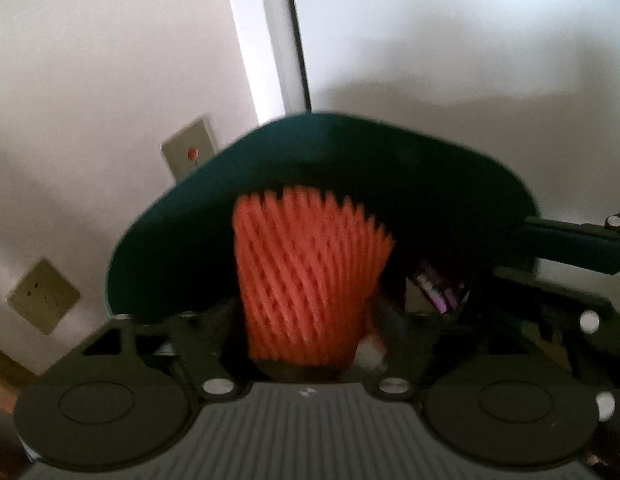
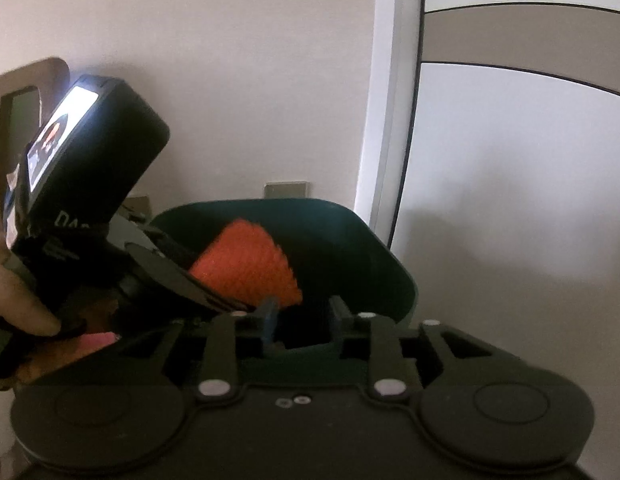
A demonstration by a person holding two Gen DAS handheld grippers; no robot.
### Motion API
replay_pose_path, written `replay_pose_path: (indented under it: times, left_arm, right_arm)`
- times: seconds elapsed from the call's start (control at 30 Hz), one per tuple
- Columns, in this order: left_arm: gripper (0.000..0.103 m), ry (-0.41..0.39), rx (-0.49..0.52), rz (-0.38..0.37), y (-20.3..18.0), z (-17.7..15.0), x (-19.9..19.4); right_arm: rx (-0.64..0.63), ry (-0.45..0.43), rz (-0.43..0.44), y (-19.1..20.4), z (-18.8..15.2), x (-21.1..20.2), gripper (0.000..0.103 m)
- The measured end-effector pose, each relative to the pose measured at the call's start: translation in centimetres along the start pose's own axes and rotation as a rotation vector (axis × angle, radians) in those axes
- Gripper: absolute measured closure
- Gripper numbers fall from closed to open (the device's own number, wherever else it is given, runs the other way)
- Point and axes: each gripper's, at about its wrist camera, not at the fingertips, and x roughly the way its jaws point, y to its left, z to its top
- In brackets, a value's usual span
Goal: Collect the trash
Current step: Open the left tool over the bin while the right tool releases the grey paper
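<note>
Against a pale wall (image 1: pixel 90 60), the left hand-held gripper (image 1: pixel 306 344) clamped an orange foam net (image 1: pixel 310 276) inside a dark green bin (image 2: pixel 350 240); the right hand-held gripper (image 2: pixel 302 320) gripped its near rim

- Orange foam net sleeve (image 1: pixel 310 276): diamond-mesh, tube-shaped, flaring wider toward its far, jagged-edged end. From my left tongs' camera it stands nearly upright, centred, with its narrow end low between the fingers. From my right tongs' camera (image 2: pixel 246 268) it tilts right, its flared end over the bin's opening.
- Dark green bin (image 1: pixel 350 152): rounded rim, dark interior, directly behind and around the sleeve's upper end. In the right view (image 2: pixel 374 248) its far wall rises behind the sleeve.
- Purple-and-white wrapper (image 1: pixel 438 284): lies inside the bin, right of the sleeve; blurred, detail unclear.
</note>
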Motion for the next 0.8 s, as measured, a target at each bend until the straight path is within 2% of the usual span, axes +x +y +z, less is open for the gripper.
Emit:
replay_pose_path:
  times: [0.23, 0.4, 0.5, 0.8]
  left_arm:
    - [0.026, -0.033, 0.006, 0.009, -0.7, 0.2, -2.5]
    - [0.026, -0.082, 0.041, -0.008, -2.3, -0.3, -6.1]
    - [0.026, -0.104, 0.056, -0.019, -3.5, -0.7, -8.3]
    - [0.025, -0.141, 0.085, -0.094, -7.6, -2.3, -13.2]
  right_arm:
    - [0.002, -0.027, -0.004, -0.8, -0.1, -4.2, 0.068]
    - [0.026, -0.043, -0.008, -1.8, -0.2, -7.9, 0.065]
    - [0.047, -0.05, -0.017, -2.4, -0.7, -10.3, 0.06]
    - [0.086, -0.042, -0.021, -3.7, -3.5, -16.4, 0.051]
